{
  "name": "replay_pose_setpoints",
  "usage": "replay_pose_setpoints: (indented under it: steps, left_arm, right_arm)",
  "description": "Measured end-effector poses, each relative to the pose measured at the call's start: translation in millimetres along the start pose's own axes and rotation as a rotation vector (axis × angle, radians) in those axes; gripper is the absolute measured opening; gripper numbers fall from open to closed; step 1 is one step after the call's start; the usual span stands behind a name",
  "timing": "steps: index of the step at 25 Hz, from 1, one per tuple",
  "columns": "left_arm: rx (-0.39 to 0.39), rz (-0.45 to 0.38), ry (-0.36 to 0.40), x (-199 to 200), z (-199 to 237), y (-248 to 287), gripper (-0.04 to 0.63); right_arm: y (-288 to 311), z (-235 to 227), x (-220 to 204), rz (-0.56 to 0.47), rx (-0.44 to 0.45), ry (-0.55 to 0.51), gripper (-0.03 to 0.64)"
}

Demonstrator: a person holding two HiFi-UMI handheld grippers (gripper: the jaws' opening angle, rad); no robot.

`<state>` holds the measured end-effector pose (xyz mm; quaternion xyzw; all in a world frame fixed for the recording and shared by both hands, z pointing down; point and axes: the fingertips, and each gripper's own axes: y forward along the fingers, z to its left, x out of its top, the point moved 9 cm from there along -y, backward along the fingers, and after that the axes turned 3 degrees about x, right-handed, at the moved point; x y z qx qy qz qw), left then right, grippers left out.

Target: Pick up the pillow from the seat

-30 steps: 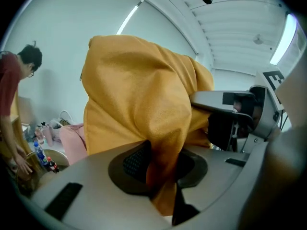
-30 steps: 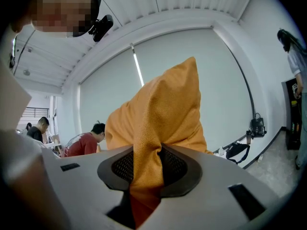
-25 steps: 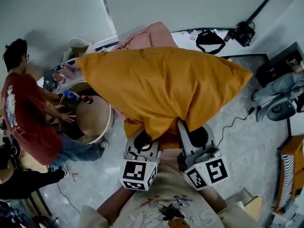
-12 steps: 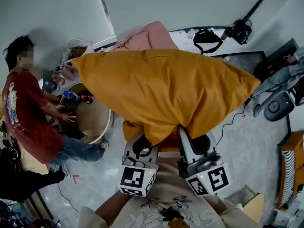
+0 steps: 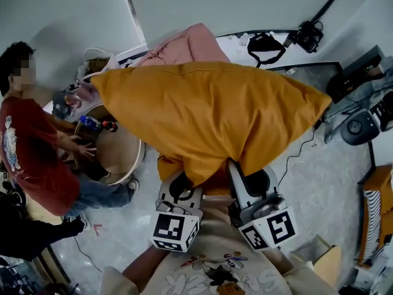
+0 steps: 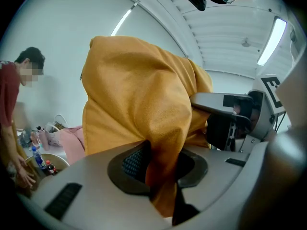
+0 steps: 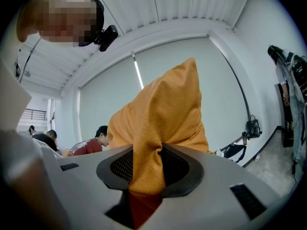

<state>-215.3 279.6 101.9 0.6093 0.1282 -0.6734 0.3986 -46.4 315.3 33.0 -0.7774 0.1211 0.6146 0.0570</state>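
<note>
Currently, item 1: pillow (image 5: pixel 209 115), orange, hangs aloft from your 2 grippers. Fingers of your left gripper (image 6: pixel 160 164) pinch its fabric; right gripper (image 7: pixel 146 169) likewise. Pick-up appears complete; nothing left.

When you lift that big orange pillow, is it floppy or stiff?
Probably floppy: the big mustard-orange fabric pillow bunches into folds where the left tool and right tool pinch it. Likely light too, since two small pinches hold it up.

Walls (image 5: pixel 61 17) pale; floor (image 5: pixel 319 183) grey, speckled. Round wooden table (image 5: pixel 120 152) at left (bottles (image 5: pixel 91 123) on it). Strip light (image 6: pixel 272 41) lit on the ceiling.
</note>
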Motion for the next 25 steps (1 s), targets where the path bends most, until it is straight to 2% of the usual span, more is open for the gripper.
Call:
replay_pose_setpoints:
  steps: [25]
  left_arm:
    - [-0.013,0.014,-0.015,-8.3,9.1,0.7,0.089]
  right_arm:
    - [6.0,3.6,-9.4,0.021,-0.016,0.001,0.147]
